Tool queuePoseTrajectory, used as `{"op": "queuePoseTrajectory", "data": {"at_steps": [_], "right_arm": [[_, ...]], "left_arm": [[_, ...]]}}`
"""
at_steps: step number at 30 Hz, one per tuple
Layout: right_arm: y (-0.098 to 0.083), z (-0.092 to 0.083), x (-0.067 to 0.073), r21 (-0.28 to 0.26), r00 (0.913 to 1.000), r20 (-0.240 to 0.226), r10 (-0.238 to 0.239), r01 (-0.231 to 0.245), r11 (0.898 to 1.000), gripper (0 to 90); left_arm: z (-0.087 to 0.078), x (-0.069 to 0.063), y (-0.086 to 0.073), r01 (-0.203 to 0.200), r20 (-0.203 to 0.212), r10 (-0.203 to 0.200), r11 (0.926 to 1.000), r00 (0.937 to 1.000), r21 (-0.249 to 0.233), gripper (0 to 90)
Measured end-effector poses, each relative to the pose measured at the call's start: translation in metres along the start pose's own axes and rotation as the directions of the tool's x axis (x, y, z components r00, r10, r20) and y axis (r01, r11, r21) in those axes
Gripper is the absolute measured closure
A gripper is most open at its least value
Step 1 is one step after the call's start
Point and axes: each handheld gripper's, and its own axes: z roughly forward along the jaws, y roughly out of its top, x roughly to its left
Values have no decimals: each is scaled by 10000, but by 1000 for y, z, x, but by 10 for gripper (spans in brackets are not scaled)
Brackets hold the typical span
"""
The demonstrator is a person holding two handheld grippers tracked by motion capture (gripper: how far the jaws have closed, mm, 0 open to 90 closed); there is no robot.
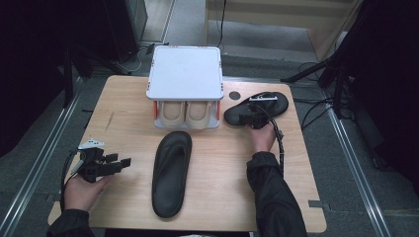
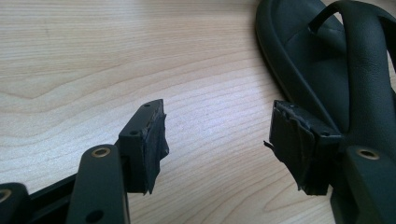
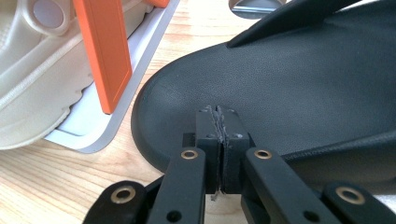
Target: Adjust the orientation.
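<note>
Sandal [image 3: 299, 88] edge lies against the fully closed, empty right claw [image 3: 219, 116]; pushing could ram it into the rack [image 3: 112, 126]. Left claw [image 2: 219, 140] waits wide open, empty.

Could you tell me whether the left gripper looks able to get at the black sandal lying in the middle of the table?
Probably yes: the left gripper is open, and only bare table lies between it and the black sandal beside it.
</note>
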Motion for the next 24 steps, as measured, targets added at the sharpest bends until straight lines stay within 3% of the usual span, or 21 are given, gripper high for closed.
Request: {"op": "queuePoseTrajectory", "data": {"at_steps": [24], "right_arm": [[-22, -21, -13, -139, 9998, -211, 45, -48, 9999, 895]], "left_arm": [[20, -10, 21, -679, 488, 673, 9976, 9965, 120, 365]]}}
